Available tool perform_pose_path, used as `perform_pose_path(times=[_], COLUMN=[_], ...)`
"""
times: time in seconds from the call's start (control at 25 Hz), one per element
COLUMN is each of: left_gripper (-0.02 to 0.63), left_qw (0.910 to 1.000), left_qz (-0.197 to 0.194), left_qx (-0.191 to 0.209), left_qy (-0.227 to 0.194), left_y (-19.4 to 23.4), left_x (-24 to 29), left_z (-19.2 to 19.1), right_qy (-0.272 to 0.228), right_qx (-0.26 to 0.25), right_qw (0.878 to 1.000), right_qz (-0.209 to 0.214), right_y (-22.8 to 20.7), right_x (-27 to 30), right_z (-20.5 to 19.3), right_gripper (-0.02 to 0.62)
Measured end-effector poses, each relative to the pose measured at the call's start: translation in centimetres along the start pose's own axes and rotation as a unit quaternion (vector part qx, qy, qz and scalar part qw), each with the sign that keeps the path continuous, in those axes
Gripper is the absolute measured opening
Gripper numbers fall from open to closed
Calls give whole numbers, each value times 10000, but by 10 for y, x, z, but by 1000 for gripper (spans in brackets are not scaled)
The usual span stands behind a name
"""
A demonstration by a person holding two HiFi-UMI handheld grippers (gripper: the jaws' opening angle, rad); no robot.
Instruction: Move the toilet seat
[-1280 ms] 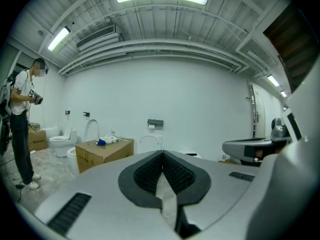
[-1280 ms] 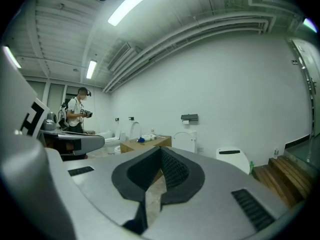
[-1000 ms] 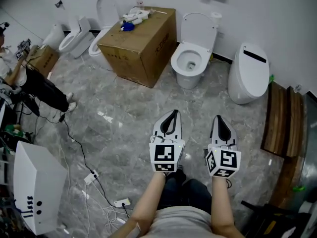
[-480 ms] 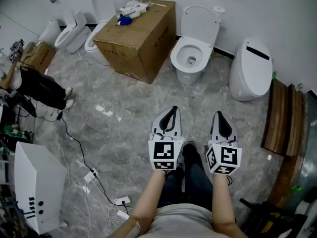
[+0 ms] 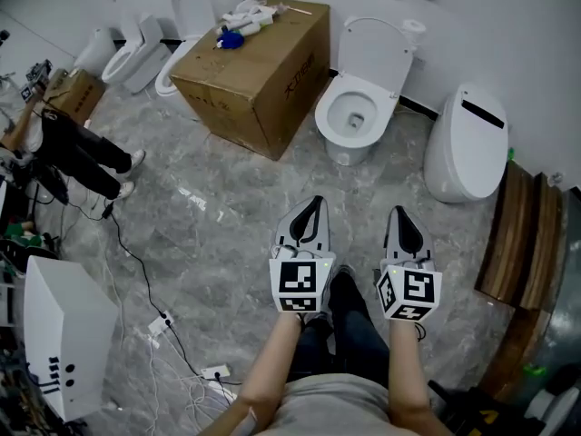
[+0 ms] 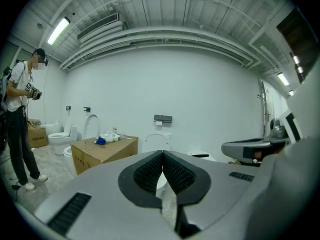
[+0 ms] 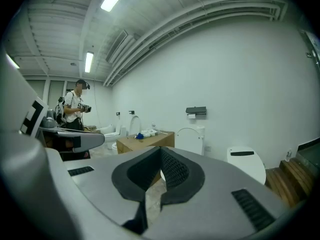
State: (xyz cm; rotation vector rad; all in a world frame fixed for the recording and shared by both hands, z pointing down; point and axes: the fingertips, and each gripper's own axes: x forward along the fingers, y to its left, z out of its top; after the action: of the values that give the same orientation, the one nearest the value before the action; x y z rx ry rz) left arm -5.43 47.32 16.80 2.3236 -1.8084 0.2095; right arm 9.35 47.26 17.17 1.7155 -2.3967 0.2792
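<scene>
Cardboard box (image 5: 272, 98) under white clutter (image 5: 243, 21)

The floor (image 5: 227, 243) bears an open toilet (image 5: 356, 116) and cardboard box (image 5: 259, 62).

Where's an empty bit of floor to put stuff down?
The grey floor between the cardboard box, the open toilet and the left gripper is mostly bare. Lower left is crowded with cables; wooden boards fill the right.

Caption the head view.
Left hand-held gripper and right hand-held gripper, shut, face an open toilet beside a box.
</scene>
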Motion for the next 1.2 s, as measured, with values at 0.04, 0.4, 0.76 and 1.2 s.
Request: perform_pose_path(times=[0.04,0.4,0.76,1.2], left_gripper=[15,15,15,15], left_qw=[10000,9999,9997,9991], left_qz=[18,142,263,397], left_qx=[4,22,15,47], left_qy=[18,54,14,125], left_y=[1,7,7,18], left_x=[9,93,160,199], left_z=[1,15,39,47], right_qy=[11,3,-33,35], right_qx=[8,42,76,201], right_qw=[10000,10000,9999,9994], right_qz=[20,83,141,280], right_y=[-5,-51,-94,-107], right_x=[9,87,147,193], right_z=[1,20,42,50], right_gripper=[14,14,14,14])
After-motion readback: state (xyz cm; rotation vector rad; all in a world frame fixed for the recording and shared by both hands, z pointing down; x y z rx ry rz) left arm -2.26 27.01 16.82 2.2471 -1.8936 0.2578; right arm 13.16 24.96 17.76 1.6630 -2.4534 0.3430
